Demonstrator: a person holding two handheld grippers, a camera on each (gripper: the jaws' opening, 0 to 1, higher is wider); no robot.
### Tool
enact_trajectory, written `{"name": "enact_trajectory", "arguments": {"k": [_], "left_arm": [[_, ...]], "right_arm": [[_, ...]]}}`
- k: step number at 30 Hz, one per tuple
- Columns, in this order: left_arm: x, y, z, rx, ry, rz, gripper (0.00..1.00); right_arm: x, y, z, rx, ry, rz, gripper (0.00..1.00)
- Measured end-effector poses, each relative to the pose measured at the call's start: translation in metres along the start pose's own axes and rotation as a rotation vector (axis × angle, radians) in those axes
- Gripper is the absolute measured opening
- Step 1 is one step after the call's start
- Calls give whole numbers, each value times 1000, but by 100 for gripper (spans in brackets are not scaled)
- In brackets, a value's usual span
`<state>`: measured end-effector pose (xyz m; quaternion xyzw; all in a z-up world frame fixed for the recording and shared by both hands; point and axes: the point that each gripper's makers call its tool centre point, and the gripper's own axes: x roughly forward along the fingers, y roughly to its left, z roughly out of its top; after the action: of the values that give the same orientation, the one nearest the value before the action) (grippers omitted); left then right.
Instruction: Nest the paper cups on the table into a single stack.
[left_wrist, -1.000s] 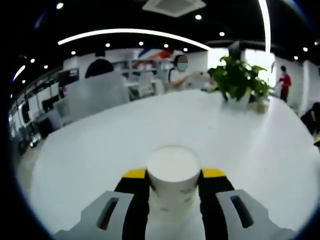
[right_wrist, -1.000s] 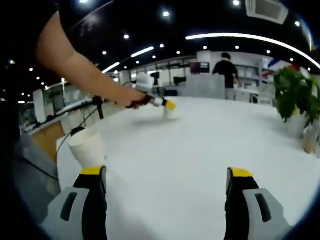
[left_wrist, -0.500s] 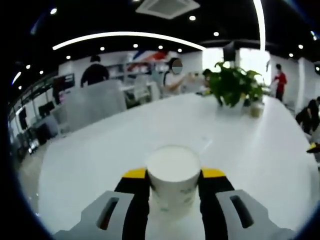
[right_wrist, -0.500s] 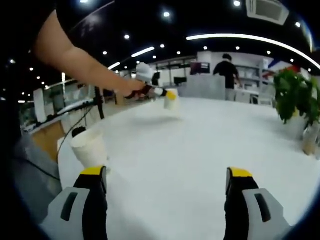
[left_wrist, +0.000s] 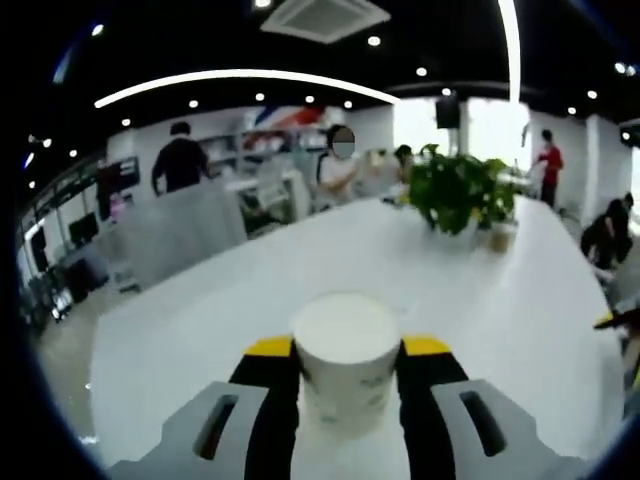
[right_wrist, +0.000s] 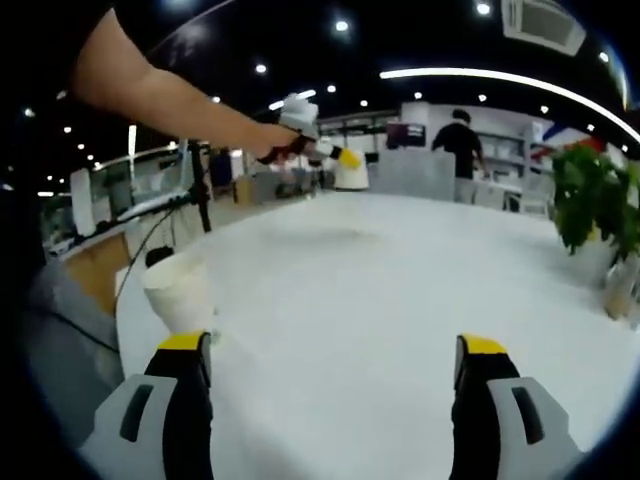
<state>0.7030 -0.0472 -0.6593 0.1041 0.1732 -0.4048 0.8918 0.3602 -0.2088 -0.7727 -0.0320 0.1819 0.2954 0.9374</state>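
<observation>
Up close in the left gripper view, the left gripper (left_wrist: 347, 350) has its yellow-tipped black fingers (left_wrist: 268, 352) clenched on a white paper cup (left_wrist: 346, 355), one pressing each side. The cup is a smooth tapered cylinder, upright, its round mouth pale and matte, with faint print low on its wall. Beyond it spreads the glossy white desk (left_wrist: 300, 270), with a leafy potted plant (left_wrist: 456, 190) far across it.

Over in the right gripper view, the right gripper (right_wrist: 334, 365) has its fingers released and spread wide over bare desk. A second paper cup (right_wrist: 178, 292) stands upright beside the near-left finger. Farther back, the left gripper carries its cup above the desk.
</observation>
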Motion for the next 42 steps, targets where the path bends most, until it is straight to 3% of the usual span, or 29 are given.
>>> {"name": "enact_trajectory", "arguments": {"k": [10,19,32,42], "left_arm": [[-15,10,21,23,-14,1,35],[-26,5,34,29,-29,-8,35],[-46,-31,49,66,-43,-56,36],[-70,-55,54,38,-53,-91,36]], "right_arm": [[-2,-1,6,9,-12,-3,100],[-4,0,6,9,-13,-16,100],[-15,4,10,-11,-19,-15,100],[-18,12,15,-40,-20,2,100]]}}
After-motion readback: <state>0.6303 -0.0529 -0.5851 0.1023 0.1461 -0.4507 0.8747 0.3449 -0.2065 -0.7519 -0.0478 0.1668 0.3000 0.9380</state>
